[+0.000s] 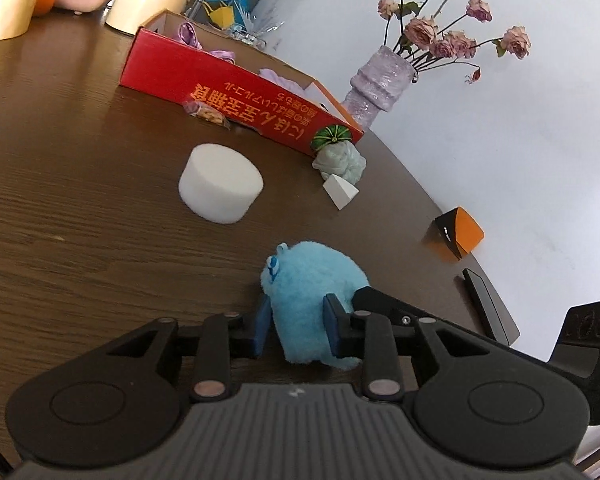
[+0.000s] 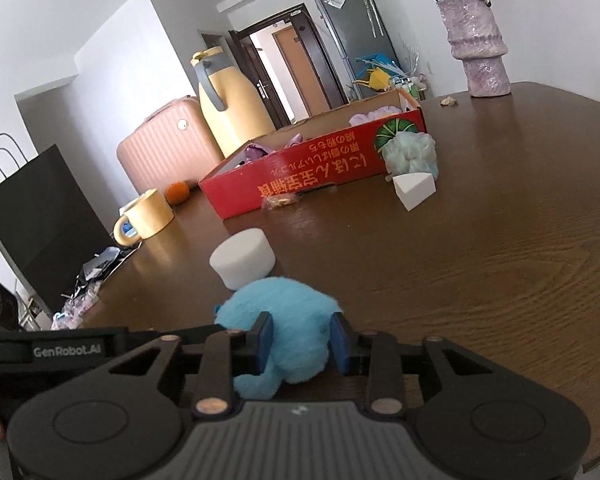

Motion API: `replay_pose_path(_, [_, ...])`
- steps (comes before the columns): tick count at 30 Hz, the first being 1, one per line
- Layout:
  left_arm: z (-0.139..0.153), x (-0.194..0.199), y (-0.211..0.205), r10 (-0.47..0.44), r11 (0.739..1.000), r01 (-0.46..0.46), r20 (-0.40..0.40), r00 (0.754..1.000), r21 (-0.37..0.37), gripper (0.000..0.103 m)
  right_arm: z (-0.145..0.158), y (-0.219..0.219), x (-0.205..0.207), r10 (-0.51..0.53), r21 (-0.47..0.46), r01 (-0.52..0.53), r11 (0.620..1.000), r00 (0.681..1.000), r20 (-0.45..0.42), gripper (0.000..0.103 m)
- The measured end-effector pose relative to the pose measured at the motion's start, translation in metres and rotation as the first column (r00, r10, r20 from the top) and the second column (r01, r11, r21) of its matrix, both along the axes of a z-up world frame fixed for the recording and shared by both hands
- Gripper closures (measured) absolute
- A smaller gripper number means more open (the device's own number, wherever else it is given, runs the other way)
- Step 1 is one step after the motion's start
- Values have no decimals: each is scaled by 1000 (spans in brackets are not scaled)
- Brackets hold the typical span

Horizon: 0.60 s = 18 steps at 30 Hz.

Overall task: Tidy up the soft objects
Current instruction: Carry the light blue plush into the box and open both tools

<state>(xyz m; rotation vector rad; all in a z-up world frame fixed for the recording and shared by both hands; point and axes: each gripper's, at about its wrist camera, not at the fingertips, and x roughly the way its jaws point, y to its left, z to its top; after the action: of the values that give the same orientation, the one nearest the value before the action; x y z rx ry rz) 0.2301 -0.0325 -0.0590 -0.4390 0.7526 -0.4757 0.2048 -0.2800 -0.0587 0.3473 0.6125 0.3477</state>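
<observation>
Both hand-held grippers, left (image 1: 296, 330) and right (image 2: 302, 342), were clenched on one fluffy blue plush toy (image 1: 314, 300), low over the dark wooden counter (image 1: 80, 208). Purple soft items already lay in the red cardboard box (image 1: 236, 92). Left outside it: white foam cylinder (image 1: 221, 188), white foam wedge (image 1: 340, 192), pale green fabric bundle (image 1: 342, 160). Pink suitcase (image 2: 160, 148) stood behind, near the white walls.

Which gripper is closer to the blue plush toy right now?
Neither, it's a tie. The left gripper and the right gripper each have the blue plush toy squeezed between their pads, the right one reaching in from the right.
</observation>
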Motion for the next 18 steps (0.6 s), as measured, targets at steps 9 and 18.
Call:
replay_pose_path(9, [0, 4, -1, -23, 999, 23, 6, 1000, -25, 83, -14, -9, 10, 15, 131, -6, 991, 998, -61, 79])
replay_pose_path(18, [83, 94, -5, -69, 995, 79, 154, 986, -55, 83, 53, -13, 56, -4, 102, -5, 995, 996, 86, 80])
